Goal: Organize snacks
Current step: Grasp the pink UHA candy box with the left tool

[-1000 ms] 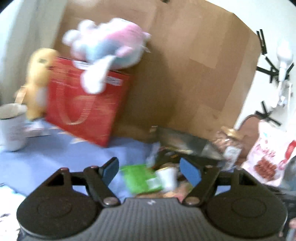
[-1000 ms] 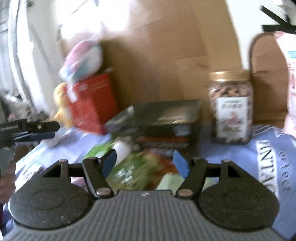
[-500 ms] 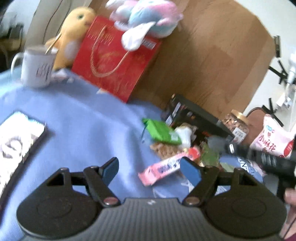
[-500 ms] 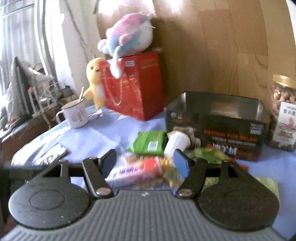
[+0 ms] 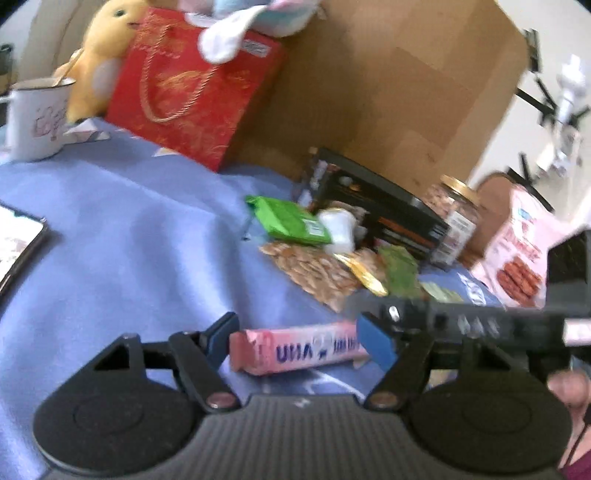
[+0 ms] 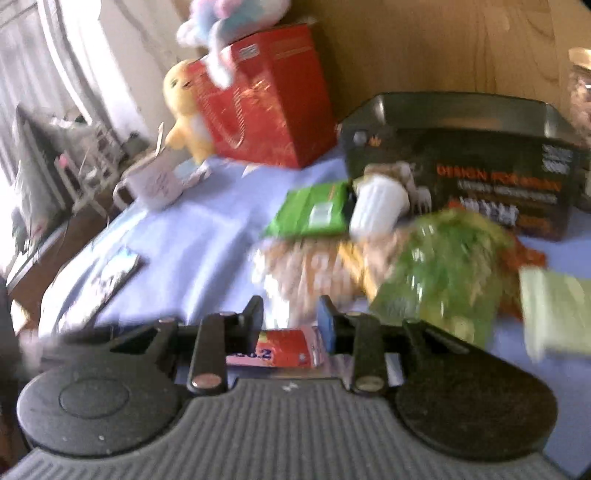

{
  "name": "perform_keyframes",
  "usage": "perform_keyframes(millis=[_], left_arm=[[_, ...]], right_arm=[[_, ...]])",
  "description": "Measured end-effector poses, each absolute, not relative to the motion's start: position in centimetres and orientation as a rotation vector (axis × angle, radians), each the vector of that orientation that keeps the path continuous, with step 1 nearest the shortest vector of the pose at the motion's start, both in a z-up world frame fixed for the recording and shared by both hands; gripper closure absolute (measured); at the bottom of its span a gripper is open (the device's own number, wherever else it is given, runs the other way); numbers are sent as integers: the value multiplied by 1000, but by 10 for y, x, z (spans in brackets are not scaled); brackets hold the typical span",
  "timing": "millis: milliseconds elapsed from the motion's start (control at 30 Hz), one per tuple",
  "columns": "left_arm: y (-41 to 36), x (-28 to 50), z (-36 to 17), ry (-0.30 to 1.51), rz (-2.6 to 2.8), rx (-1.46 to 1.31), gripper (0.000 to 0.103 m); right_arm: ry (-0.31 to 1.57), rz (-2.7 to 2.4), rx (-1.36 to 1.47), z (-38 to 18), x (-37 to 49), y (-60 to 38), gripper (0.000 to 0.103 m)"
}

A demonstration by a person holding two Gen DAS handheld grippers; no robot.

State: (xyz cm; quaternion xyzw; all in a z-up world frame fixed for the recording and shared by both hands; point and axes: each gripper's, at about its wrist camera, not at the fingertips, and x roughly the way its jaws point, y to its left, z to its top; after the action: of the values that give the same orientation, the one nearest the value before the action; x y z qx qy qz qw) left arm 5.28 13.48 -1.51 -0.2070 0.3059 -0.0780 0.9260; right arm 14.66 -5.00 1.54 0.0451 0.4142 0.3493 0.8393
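Pink snack bar (image 5: 295, 347) lies flat on the blue table cloth (image 5: 129, 258), long axis running across the left wrist view. Left tongs (image 5: 295, 343) spread wide, one blue pad at each end of the bar, pads just beside it; contact unclear. Right tongs (image 6: 291, 328) narrowed around the bar's red-and-pink end (image 6: 284, 349); pads sit right at its sides, but blur hides whether they actually clamp, so can't tell. In the left wrist view the right tool reaches in from the right, its tip at the bar's right end.

Just behind the bar: clear bag of nuts (image 5: 317, 273), touching a green-filled bag (image 5: 400, 273) on its right. Green packet (image 5: 291, 221) behind the nuts, white cup-shaped snack (image 5: 340, 229) lying on its side beside it. Pale green packet (image 6: 557, 314) at far right in the right wrist view.

Behind the pile: open black tin box (image 6: 461, 162) with orange lettering, interior not readable from here. Nut jar with gold lid (image 5: 456, 221) right of the box, pink snack bag (image 5: 517, 258) further right.

Back left: red gift bag (image 5: 192, 92) against a cardboard sheet (image 5: 388, 81), pastel plush (image 5: 251, 22) on top, yellow plush (image 5: 99, 55) beside it, white mug (image 5: 37, 118) in front of that. Flat dark-edged item (image 5: 18, 251) at the table's left edge.
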Motion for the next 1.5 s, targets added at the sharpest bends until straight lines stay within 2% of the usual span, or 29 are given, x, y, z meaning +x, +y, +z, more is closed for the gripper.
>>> perform_keyframes(millis=[133, 333, 400, 700, 767, 867, 967, 1000, 1067, 1133, 1500], left_arm=[[130, 46, -13, 643, -267, -435, 25], [150, 24, 11, 553, -239, -446, 16], [166, 20, 17, 539, -193, -482, 16], [176, 32, 4, 656, -169, -523, 15], [168, 34, 0, 691, -194, -494, 18], [157, 35, -4, 723, -224, -472, 24], [145, 43, -11, 770, -257, -464, 42], [138, 43, -12, 771, -255, -439, 45], [124, 43, -8, 773, -234, -368, 46], [120, 44, -4, 769, -237, -363, 46], [87, 105, 46, 668, -313, -317, 46]], right_arm=[[863, 792, 122, 26, 104, -74, 67], [742, 798, 53, 47, 52, -96, 42], [711, 791, -14, 49, 42, -93, 39], [728, 798, -136, 27, 47, -75, 38], [735, 808, -157, 24, 50, -72, 38], [748, 800, -183, 20, 53, -68, 39], [754, 811, -173, 16, 57, -68, 41], [750, 810, -173, 15, 55, -66, 43], [734, 792, -181, 16, 53, -65, 55], [718, 754, -194, 16, 52, -66, 61], [565, 594, -122, 46, 77, -97, 62]])
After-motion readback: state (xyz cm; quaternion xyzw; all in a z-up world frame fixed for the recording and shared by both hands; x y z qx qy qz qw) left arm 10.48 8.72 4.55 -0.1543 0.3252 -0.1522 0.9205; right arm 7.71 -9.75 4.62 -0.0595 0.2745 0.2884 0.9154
